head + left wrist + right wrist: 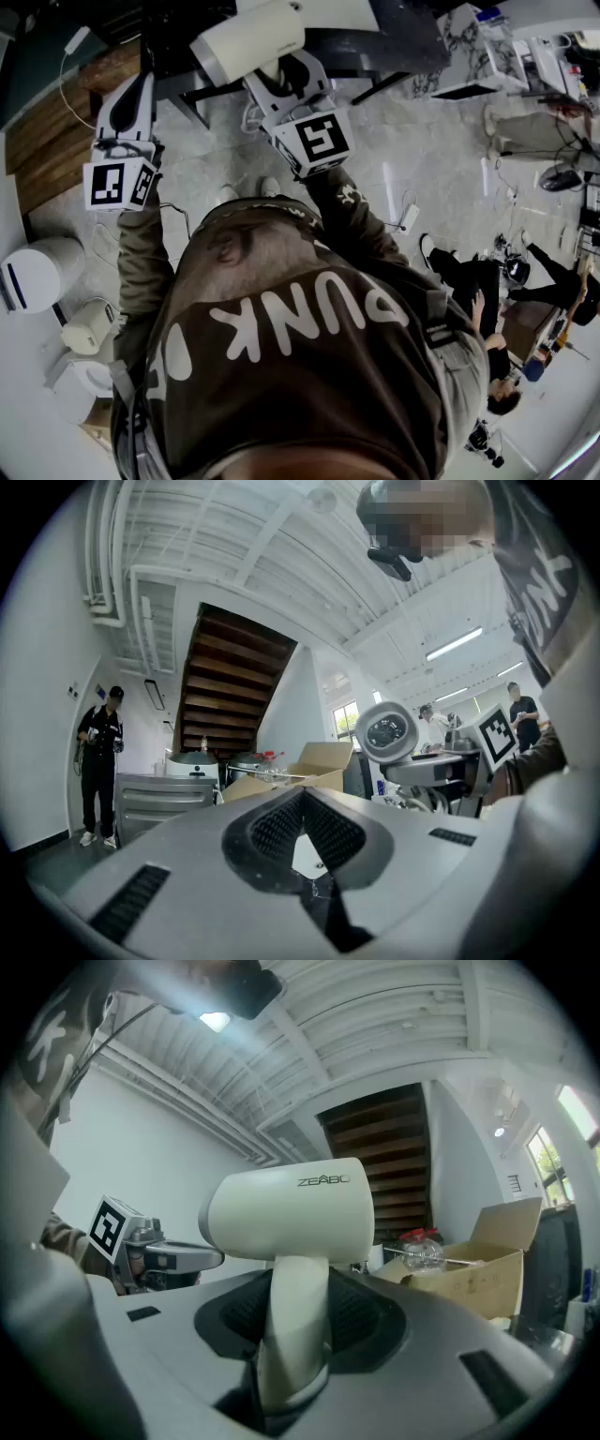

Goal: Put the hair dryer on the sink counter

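Note:
A white hair dryer (248,39) is held up in front of me by its handle, barrel on top. My right gripper (281,73) is shut on that handle. In the right gripper view the handle (292,1335) runs down between the dark pads and the barrel (291,1208) stands above them. The left gripper view shows the dryer's round nozzle (386,731) facing it. My left gripper (139,82) hangs to the left, jaws together with nothing in them; its pads (272,827) meet at the tips. I cannot pick out a sink counter in any view.
White round appliances (37,274) stand low at the left. A dark table top (375,42) is ahead. People sit at the right (487,300), and one in black stands by a metal cabinet (98,761). A cardboard box (478,1260) sits under wooden stairs (380,1162).

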